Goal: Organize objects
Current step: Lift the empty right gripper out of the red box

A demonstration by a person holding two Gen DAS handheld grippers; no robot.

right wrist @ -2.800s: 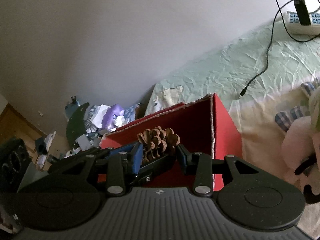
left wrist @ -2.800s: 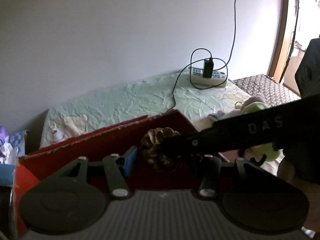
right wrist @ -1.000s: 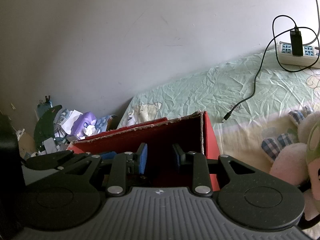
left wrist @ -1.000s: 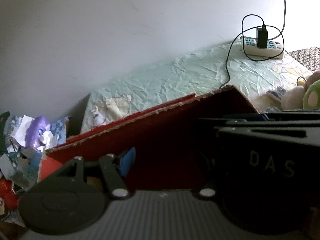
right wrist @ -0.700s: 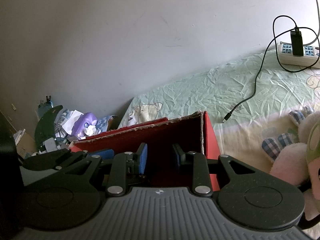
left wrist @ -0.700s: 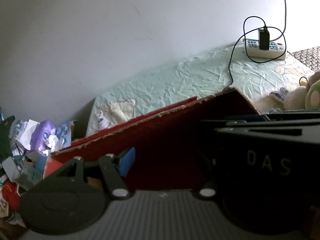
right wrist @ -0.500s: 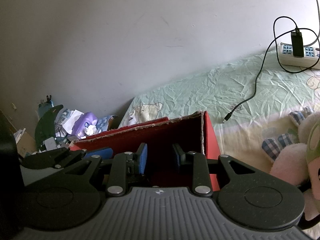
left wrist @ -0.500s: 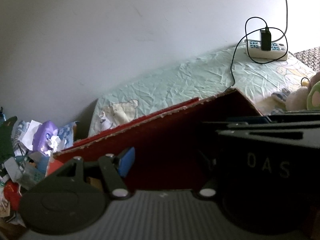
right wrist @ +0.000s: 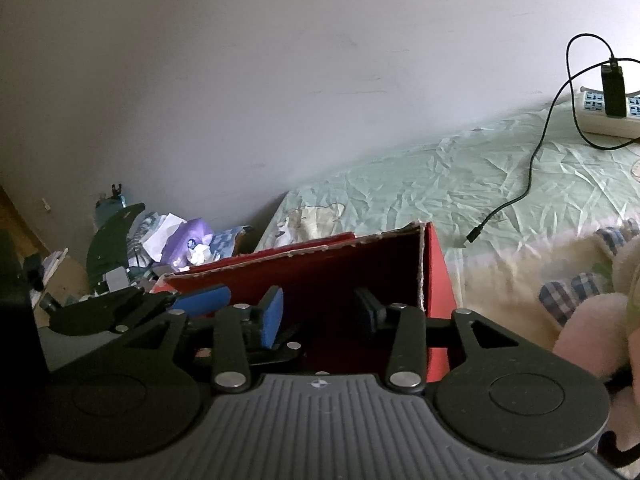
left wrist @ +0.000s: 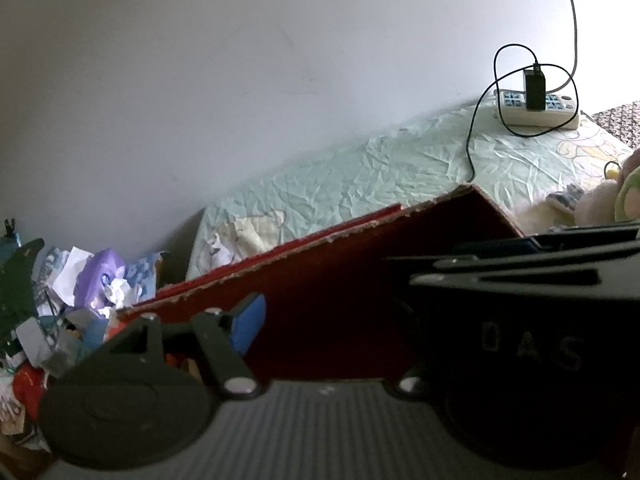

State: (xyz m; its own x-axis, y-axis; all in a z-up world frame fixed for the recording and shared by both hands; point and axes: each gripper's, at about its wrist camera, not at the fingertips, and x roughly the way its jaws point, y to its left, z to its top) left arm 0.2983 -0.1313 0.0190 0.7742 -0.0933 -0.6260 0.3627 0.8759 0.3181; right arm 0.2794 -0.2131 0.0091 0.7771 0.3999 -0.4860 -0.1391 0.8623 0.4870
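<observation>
One red cardboard box point(right wrist: 434, 276), open-topped, standing on the bed at the near edge of the crumpled green sheet point(right wrist: 460, 176); torn cardboard rim tilted in both views; interior dark, contents not to be made out from here.

Right gripper point(right wrist: 318, 312) poised just over the box's near wall, fingers apart, nothing between the blue pad point(right wrist: 274, 312) and the black one; left gripper point(left wrist: 320, 316) beside it, one blue-padded finger point(left wrist: 248, 322) in view, the other hidden behind the right tool's black body — impossible to tell whether apart or together.

Probably between items: both tools parked at the box, ready for the next pick. Best done by lifting clear of the rim before swinging away, so as not to catch the ragged cardboard edge or tip the box; then approaching the next object from above with fingers wide.

Further out, counted: one white power strip point(right wrist: 608, 114) against the wall, one black charger point(right wrist: 614, 88) plugged in, one black cable point(right wrist: 532, 164) trailing loose across the sheet; one plush toy point(right wrist: 592, 320) at the right edge, pale and soft — easy to squeeze, unlikely to slip; one heap of clutter point(right wrist: 180, 244) off the bed's end, pieces too jumbled to count.
</observation>
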